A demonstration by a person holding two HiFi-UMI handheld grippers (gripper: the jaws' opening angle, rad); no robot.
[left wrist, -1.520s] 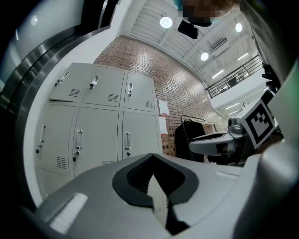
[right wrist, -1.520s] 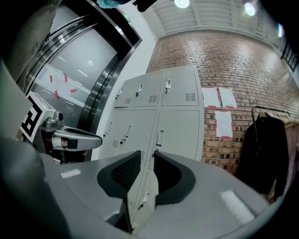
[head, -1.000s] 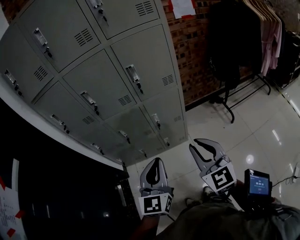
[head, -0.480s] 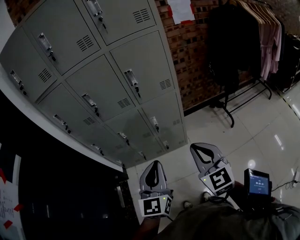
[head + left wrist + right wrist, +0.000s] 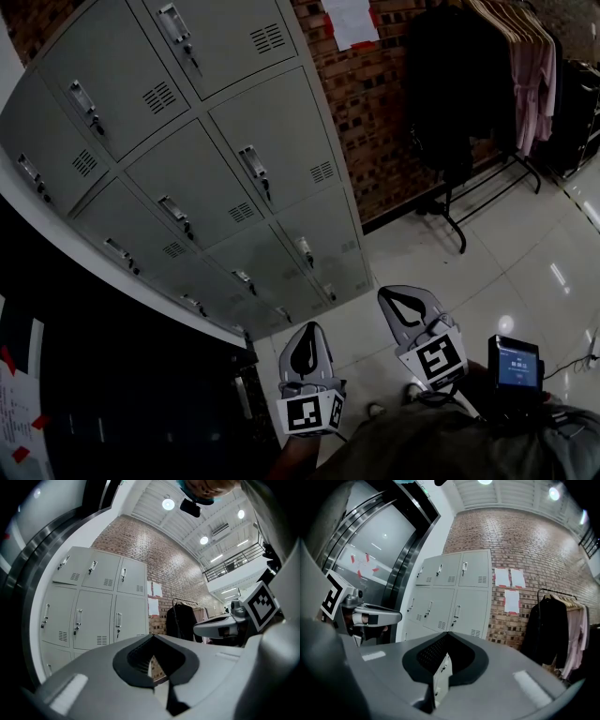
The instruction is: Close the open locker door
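A bank of grey metal lockers (image 5: 216, 159) fills the upper left of the head view, each door with a handle and vent slots. Every door I can see there lies flush; I cannot pick out one standing open. The same lockers (image 5: 93, 606) show in the left gripper view, and the lockers (image 5: 450, 592) show in the right gripper view. My left gripper (image 5: 307, 328) is low in the head view, shut and empty, well short of the lockers. My right gripper (image 5: 392, 294) is beside it, shut with nothing between its fingers.
A brick wall (image 5: 375, 103) with taped papers (image 5: 349, 21) runs right of the lockers. A clothes rack (image 5: 487, 94) holds a dark coat and pink garments. A dark glossy panel (image 5: 112, 394) is at lower left. A small blue-screen device (image 5: 514, 364) sits by my right side above the shiny tiled floor (image 5: 525, 244).
The right gripper's jaws, open a second ago, have come together. The head view has shifted slightly, so the lockers sit a little lower and further left.
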